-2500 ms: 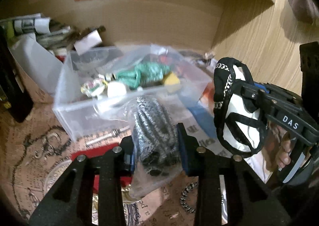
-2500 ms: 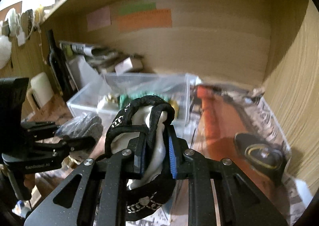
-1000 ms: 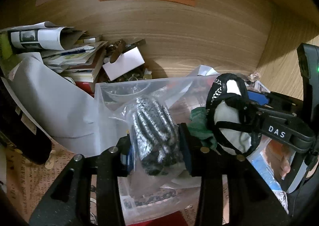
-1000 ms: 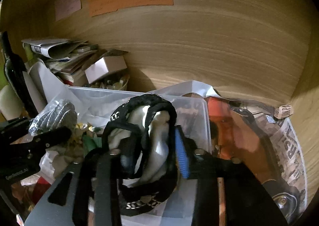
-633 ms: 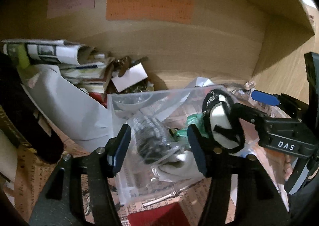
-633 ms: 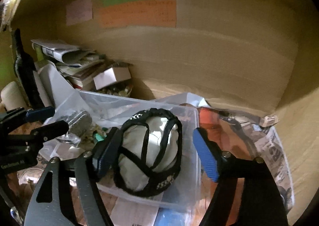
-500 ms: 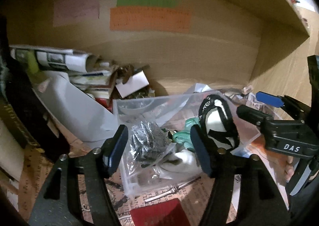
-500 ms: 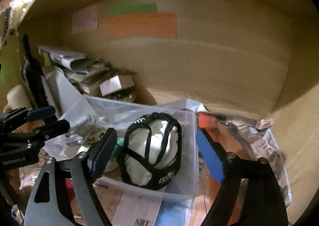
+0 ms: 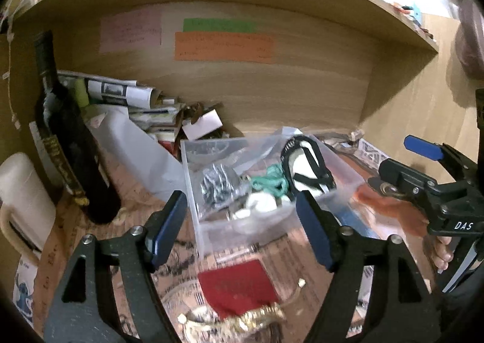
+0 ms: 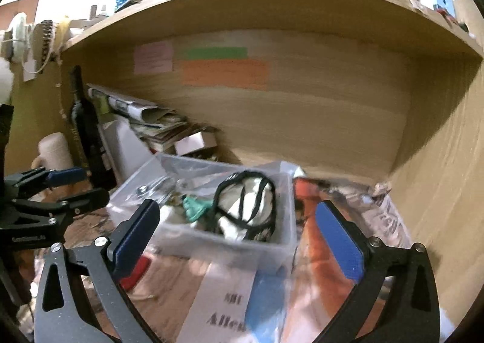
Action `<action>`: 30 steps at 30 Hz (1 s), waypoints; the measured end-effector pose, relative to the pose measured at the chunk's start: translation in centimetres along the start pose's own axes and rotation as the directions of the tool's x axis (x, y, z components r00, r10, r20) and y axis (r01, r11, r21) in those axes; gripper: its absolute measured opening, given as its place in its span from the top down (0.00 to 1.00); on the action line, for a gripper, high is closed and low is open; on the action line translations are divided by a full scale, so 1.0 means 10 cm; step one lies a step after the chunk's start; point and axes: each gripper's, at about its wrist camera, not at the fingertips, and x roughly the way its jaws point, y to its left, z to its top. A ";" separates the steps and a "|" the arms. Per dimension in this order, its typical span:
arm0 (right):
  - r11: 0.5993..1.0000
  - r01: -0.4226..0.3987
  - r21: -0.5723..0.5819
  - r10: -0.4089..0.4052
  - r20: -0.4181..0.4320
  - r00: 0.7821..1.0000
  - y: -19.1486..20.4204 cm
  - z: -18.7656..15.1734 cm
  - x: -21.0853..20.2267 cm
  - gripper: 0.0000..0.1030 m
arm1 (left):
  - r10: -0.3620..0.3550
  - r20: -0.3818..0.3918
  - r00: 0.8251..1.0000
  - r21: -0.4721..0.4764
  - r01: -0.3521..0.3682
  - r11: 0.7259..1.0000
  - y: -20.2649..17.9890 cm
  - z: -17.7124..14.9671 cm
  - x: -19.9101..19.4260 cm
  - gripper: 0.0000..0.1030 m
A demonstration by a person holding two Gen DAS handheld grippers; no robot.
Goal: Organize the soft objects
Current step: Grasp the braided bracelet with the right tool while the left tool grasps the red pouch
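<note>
A clear plastic bin (image 9: 196,210) (image 10: 211,249) stands on the shelf floor. In it lie a bagged black-and-white speckled bundle (image 9: 216,184), a green fabric piece (image 9: 269,182) (image 10: 193,205) and a white soft item wrapped in black straps (image 9: 305,167) (image 10: 245,207). My left gripper (image 9: 239,228) is open and empty, drawn back in front of the bin. My right gripper (image 10: 239,234) is open and empty, also back from the bin; it shows at the right of the left wrist view (image 9: 423,167).
A dark wine bottle (image 9: 69,143) and a white jug (image 9: 21,198) stand at left. Stacked papers (image 9: 136,101) and a small box (image 9: 201,125) lie behind the bin. A red pouch (image 9: 236,288) and gold chains (image 9: 242,321) lie in front. Newspapers (image 10: 378,222) cover the right floor.
Both grippers opened and let go of their items into the bin, then pulled back and up. The speckled bundle and the strapped white item now rest in the bin.
</note>
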 end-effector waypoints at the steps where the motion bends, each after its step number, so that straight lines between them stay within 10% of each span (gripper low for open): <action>1: 1.000 -0.005 0.007 0.005 -0.005 1.000 0.01 -0.03 -0.02 0.00 | -0.001 -0.004 1.000 0.000 0.001 1.000 -0.01 -0.03 -0.01 0.28; 30: 0.984 -0.179 0.015 0.173 -0.344 0.923 0.59 -1.19 0.03 0.12 | -0.014 -0.251 0.968 -0.079 -0.006 0.997 0.03 -1.00 0.12 0.27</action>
